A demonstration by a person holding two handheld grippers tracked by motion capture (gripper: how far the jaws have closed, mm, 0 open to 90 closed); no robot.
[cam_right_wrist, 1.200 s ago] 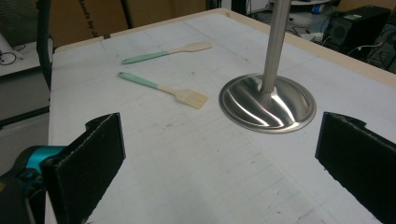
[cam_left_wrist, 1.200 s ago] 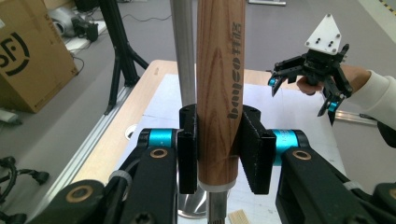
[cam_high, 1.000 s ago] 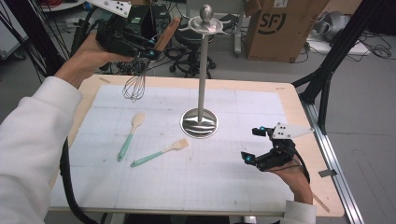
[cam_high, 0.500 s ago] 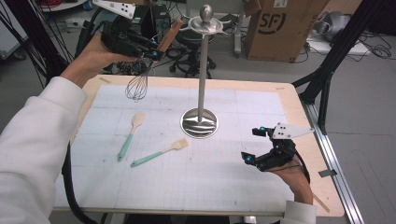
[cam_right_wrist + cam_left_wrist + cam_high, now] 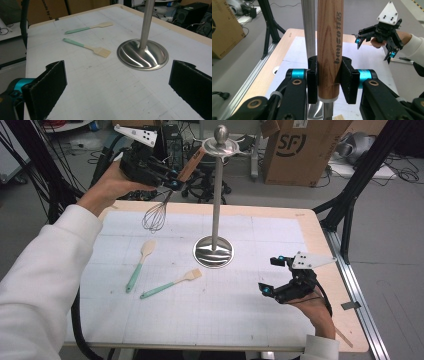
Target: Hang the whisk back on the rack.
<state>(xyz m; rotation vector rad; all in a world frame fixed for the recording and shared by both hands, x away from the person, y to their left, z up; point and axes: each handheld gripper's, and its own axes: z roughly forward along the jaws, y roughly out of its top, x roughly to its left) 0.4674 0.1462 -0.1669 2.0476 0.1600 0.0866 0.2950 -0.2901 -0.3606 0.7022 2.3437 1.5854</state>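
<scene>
Near the front edge, right claw (image 5: 283,279) low over the table (image 5: 260,320), jaws wide apart, nothing between them. Just waiting there. From its own view, two black pads with bare table between, and the shiny foot of the stand (image 5: 142,53) just past them.

Farther in, on the white mat, two tools with green handles: a spoon (image 5: 139,264) and a spatula (image 5: 171,283), close to each other, well apart from both claws. Not touched yet.

In the middle, stand (image 5: 216,195) straight up, with hooks at the top.

At the far left, held up high, left claw (image 5: 172,181) clamped tight on the whisk (image 5: 165,202). Pads (image 5: 312,80) squeezing the wooden handle from both sides, low on the wood, near the wire end. Wooden end up and toward the top of the stand, wire end hanging down and tilted over the far edge of the table. Handle just beside the pole, hard to tell if touching.

Step in hand, most likely: hanging the whisk on the stand. Next move calls for lifting the top of the handle to a hook, catching it there, then letting go slowly so nothing swings or falls.
</scene>
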